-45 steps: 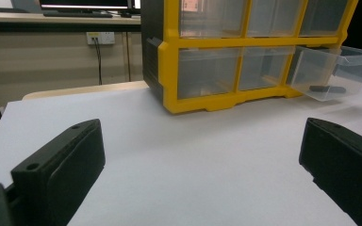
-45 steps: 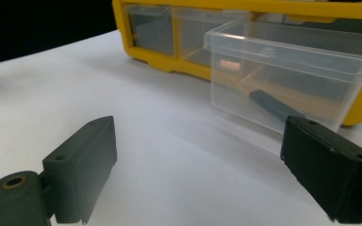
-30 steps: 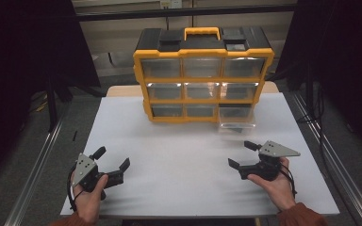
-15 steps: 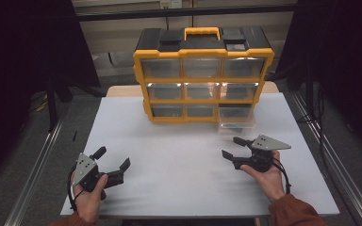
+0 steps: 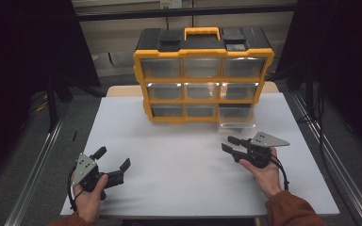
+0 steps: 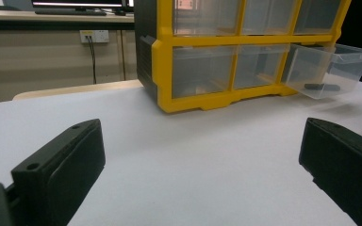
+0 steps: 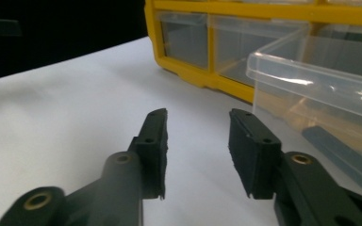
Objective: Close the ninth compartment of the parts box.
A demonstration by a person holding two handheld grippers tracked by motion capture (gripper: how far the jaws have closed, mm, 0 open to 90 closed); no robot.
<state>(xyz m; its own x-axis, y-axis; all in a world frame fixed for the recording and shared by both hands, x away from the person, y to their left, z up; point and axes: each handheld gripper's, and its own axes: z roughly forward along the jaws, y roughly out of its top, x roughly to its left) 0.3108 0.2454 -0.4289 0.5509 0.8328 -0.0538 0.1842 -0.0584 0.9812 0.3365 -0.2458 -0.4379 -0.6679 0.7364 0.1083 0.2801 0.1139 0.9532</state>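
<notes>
A yellow and black drawer cabinet [image 5: 202,80] stands at the back of the white table [image 5: 179,188]. Its bottom right clear drawer [image 5: 236,118] is pulled out, and a dark flat piece [image 7: 339,150] lies inside it. My right gripper [image 5: 227,143] hovers just in front of that drawer and points at it. Its jaws have just been closing to a narrow gap with nothing between them [image 7: 198,117]. My left gripper [image 5: 113,157] rests near the front left of the table. Its jaws stand wide open and hold nothing [image 6: 200,132].
The cabinet [image 6: 245,52] has three rows of clear drawers, and all but the pulled-out drawer [image 6: 332,66] are pushed in. Metal rails [image 5: 37,160] run along both sides of the table. White surface lies between the two grippers.
The right gripper has shifted a little left and forward toward the open drawer, and its jaws have narrowed from wide to a small gap. The left gripper has not moved.
</notes>
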